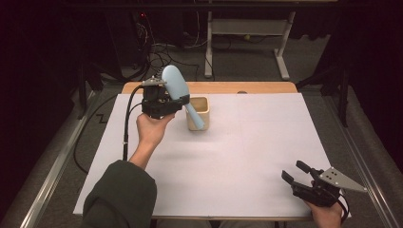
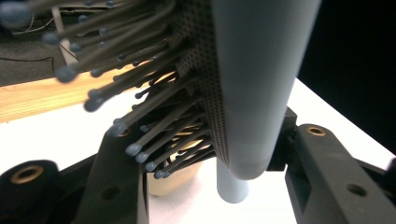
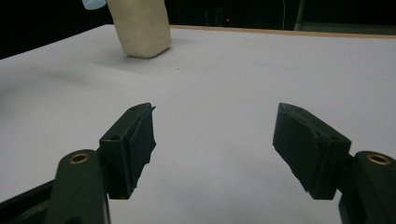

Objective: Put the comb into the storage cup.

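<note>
The left gripper [image 1: 172, 101] is clamped on a pale blue hairbrush [image 1: 177, 85], its jaws pressing the brush head from both sides; in the left gripper view the bristles [image 2: 140, 116] fan out toward the left jaw and the smooth back [image 2: 261, 84] faces the right one. The brush is held tilted above the table, head up, with its handle [image 1: 196, 117] slanting down into a cream square cup [image 1: 202, 110] that stands at the far middle of the surface. The right gripper [image 1: 295, 173] rests low at the near right corner, jaws spread wide with nothing between them, well apart from the cup.

The table is covered by a white sheet [image 1: 228, 161], with a strip of bare wooden edge [image 1: 228, 87] showing along the far side. Around it lies grey carpet [image 1: 247, 61]; beyond, in a dark room, are tangled cables [image 1: 161, 52] and the white legs of a desk frame [image 1: 280, 52]. No brand, label or writing can be read on any of these things
</note>
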